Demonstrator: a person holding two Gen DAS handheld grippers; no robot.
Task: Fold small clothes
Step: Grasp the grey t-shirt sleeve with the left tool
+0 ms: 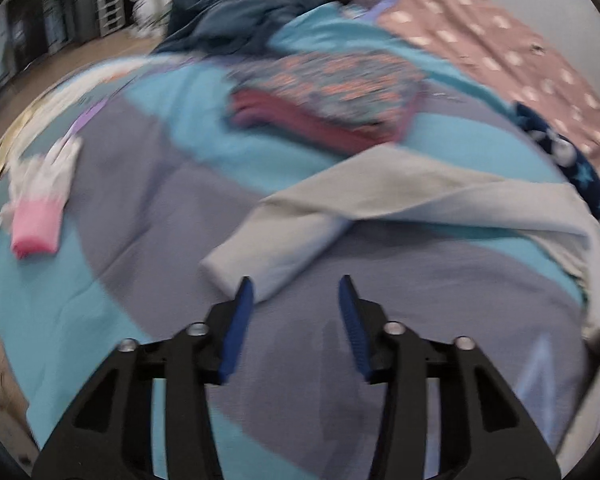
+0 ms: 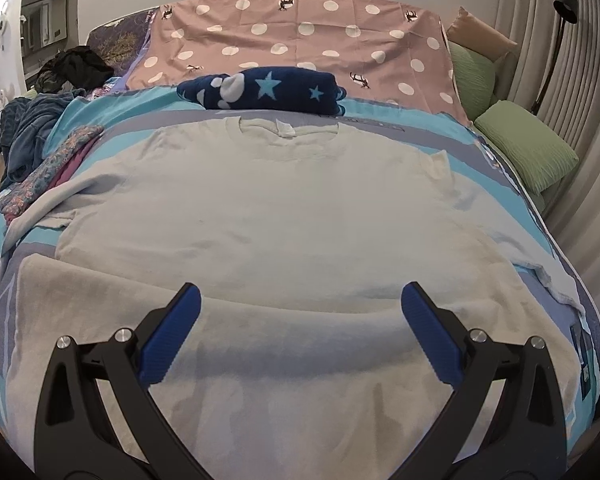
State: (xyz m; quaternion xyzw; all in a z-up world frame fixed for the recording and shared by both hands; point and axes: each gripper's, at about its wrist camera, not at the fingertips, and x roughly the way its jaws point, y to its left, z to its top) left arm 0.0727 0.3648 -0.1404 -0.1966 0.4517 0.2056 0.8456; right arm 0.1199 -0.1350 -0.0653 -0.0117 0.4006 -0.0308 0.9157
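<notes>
Both my jaws gaping with nothing between them, right gripper [image 2: 300, 304] hovering over the white shirt [image 2: 268, 208] lying flat on the striped bedspread [image 2: 496, 184], left gripper [image 1: 296, 292] nearing its sleeve [image 1: 272, 252], folded floral garment [image 1: 332, 84] sitting beyond.

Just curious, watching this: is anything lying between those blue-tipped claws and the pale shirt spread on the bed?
Nothing visible. The right gripper hangs open directly over the shirt. The left gripper is open beside the shirt's sleeve, with only bedspread between them.
</notes>
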